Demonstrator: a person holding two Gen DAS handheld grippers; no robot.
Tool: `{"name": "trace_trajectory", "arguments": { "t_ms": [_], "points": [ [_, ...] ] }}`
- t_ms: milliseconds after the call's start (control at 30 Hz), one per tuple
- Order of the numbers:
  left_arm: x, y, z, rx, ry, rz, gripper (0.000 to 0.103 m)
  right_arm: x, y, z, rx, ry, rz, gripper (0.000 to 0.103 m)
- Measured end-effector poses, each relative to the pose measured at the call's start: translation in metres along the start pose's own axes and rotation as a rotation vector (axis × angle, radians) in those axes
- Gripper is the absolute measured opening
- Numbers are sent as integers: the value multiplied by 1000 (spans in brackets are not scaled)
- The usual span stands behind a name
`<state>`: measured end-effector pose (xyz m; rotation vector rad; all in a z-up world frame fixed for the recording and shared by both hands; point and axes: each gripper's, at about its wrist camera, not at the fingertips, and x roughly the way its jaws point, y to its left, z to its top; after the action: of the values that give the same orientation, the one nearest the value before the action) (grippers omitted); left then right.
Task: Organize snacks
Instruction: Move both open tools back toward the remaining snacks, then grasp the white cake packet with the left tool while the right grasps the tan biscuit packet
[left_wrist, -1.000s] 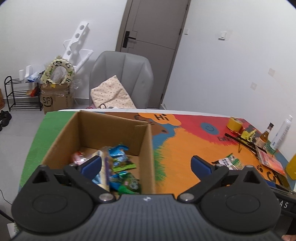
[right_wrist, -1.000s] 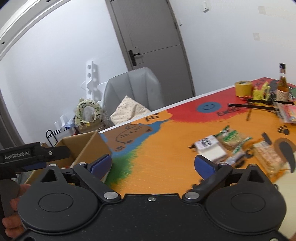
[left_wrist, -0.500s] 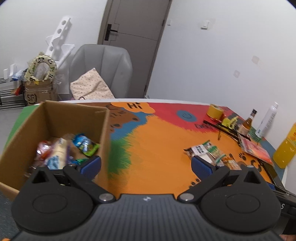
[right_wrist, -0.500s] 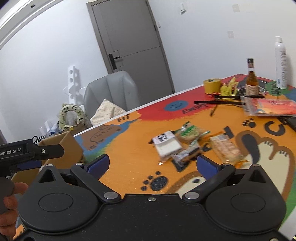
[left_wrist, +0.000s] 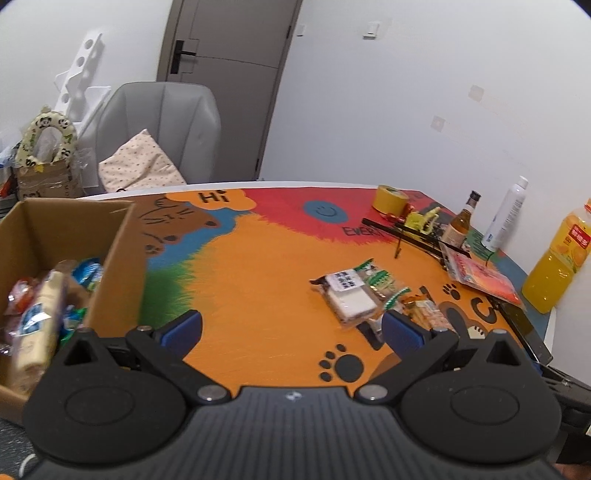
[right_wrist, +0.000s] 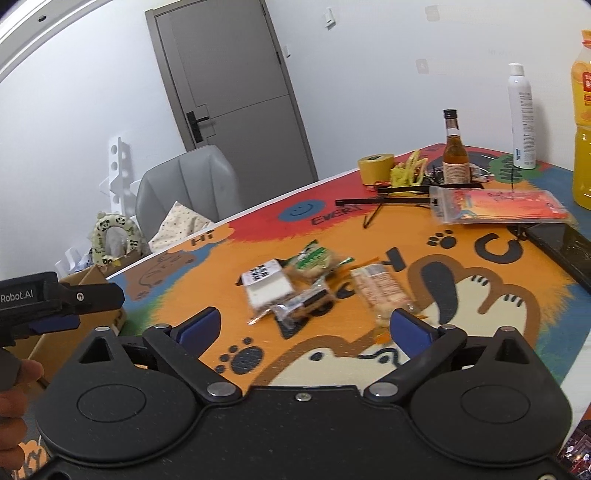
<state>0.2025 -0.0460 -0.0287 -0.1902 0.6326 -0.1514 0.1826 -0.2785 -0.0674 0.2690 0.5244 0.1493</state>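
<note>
Several loose snack packets lie together on the colourful table mat: a white-labelled packet, a green one, a long biscuit packet and a dark one. A cardboard box at the left holds several snacks. My left gripper is open over bare mat, between the box and the packets. My right gripper hovers just short of the packets; its jaws are wide and closing, with nothing between them.
At the table's far right stand a yellow tape roll, a brown bottle, a white spray can and an orange juice bottle. A red pouch and a black slab lie near them. A grey chair stands behind.
Both grippers have swung right, away from the box and toward the loose packets. The box has slid to the left edge of the left view, and the packets look nearer.
</note>
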Motion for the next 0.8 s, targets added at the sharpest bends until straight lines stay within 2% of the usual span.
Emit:
{"name": "trace_trajectory", "arguments": {
  "t_ms": [533, 800],
  "points": [
    [42, -49, 2, 52, 20, -48, 100, 15, -52, 6, 70, 6, -37, 89],
    [72, -63, 5, 56, 37, -42, 95, 33, -70, 9, 97, 22, -41, 86]
  ]
}}
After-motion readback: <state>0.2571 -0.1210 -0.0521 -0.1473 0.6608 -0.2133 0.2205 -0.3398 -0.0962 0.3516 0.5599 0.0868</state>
